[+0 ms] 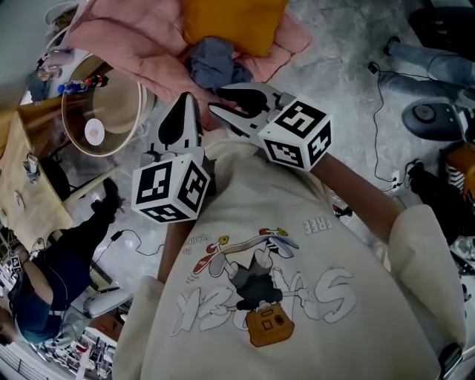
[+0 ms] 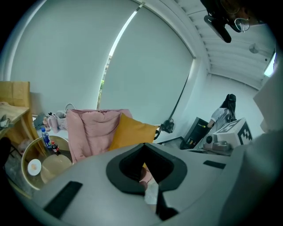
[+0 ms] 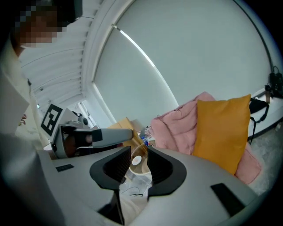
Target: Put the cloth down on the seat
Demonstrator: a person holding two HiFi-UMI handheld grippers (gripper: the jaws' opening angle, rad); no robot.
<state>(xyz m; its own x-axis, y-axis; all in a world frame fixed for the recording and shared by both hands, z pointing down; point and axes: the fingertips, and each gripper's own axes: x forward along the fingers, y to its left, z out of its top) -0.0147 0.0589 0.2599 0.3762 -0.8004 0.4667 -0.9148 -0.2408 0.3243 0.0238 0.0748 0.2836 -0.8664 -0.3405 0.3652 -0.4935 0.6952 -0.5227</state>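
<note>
Cloth (image 1: 211, 63), blue-grey and crumpled in a heap, lies on the pink-covered seat (image 1: 126, 37) in the head view, right in front of the yellow cushion (image 1: 230, 22). The left gripper (image 1: 185, 102) and the right gripper (image 1: 221, 102) point toward it from in front of the person's chest, and neither holds it.

Left gripper view: the left gripper (image 2: 144, 150) has its jaws closed tip to tip, with no cloth between them.

Right gripper view: the right gripper (image 3: 138, 152) stands slightly open and empty, with a round table (image 3: 137, 161) showing through the gap.

light – soft even daylight | lens – fisheye warp, dark corners
</note>
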